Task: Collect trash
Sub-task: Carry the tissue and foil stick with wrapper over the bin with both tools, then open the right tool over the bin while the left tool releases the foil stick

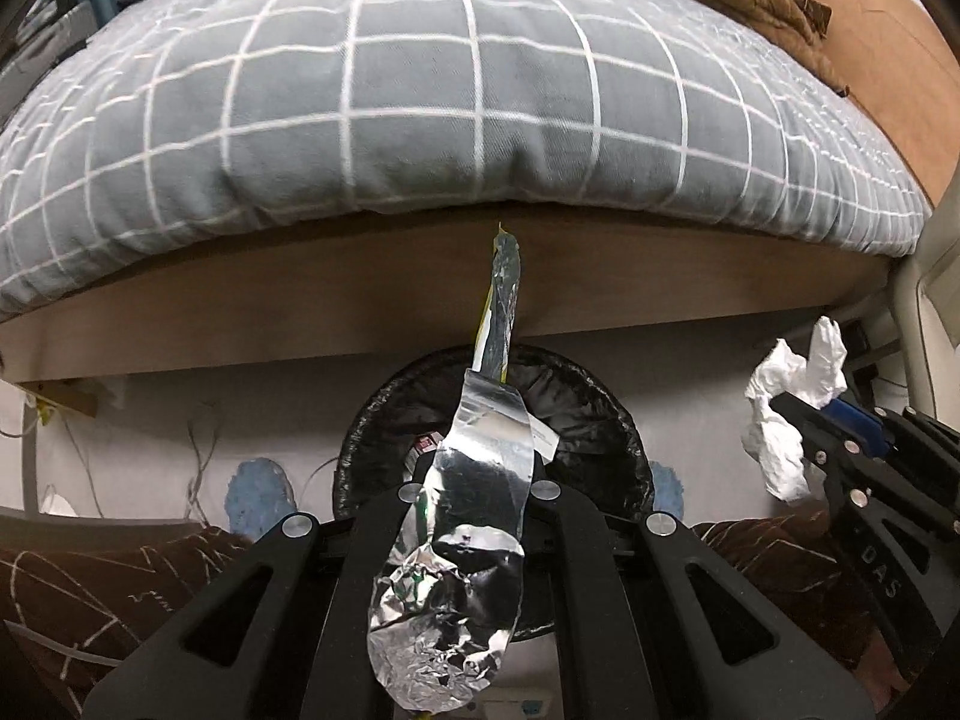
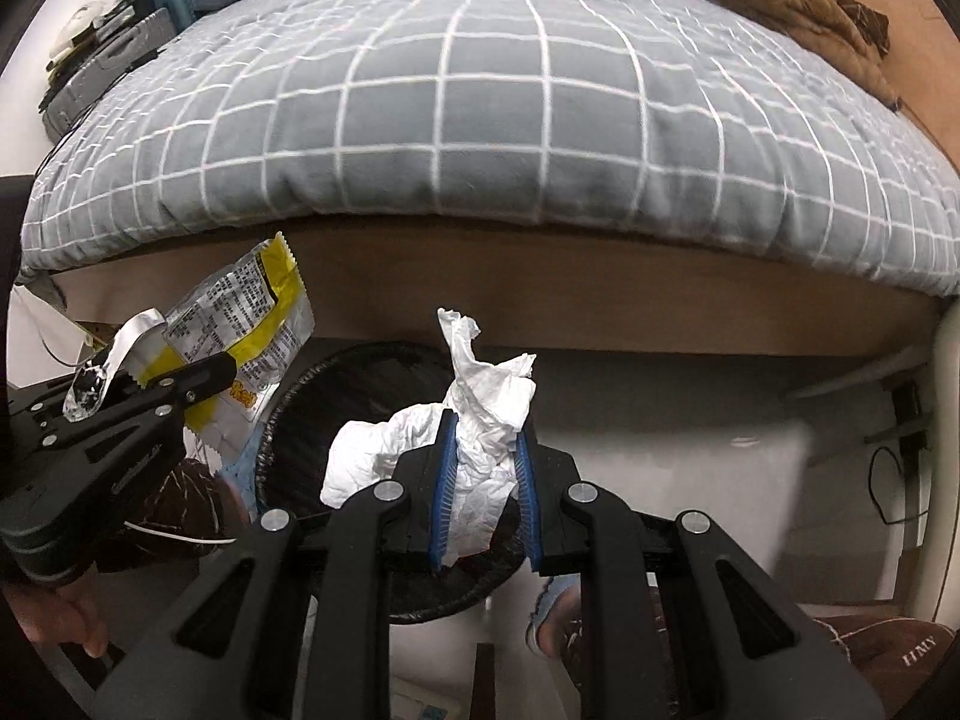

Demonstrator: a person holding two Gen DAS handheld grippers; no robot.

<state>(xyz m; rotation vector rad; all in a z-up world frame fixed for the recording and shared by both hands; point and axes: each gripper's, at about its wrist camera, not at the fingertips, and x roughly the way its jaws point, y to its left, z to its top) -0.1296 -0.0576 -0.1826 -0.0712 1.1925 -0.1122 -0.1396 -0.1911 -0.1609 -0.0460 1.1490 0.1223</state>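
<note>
over the black-lined bin (image 1: pixel 576 420), from the left wrist, the left gripper (image 1: pixel 480 480) is clamped on a foil snack wrapper (image 1: pixel 498 312). from the right wrist, the right gripper (image 2: pixel 483 456) pinches crumpled tissue (image 2: pixel 480 414) above the bin's rim. drop-off step, likely; next, both jaws must release over the opening.

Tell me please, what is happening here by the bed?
A person is collecting trash with a gripper in each hand. The left gripper is shut on a snack wrapper, and the right gripper is shut on a crumpled tissue. Both hang above a black-lined trash bin on the floor beside the bed. Nothing is dropped yet.
</note>
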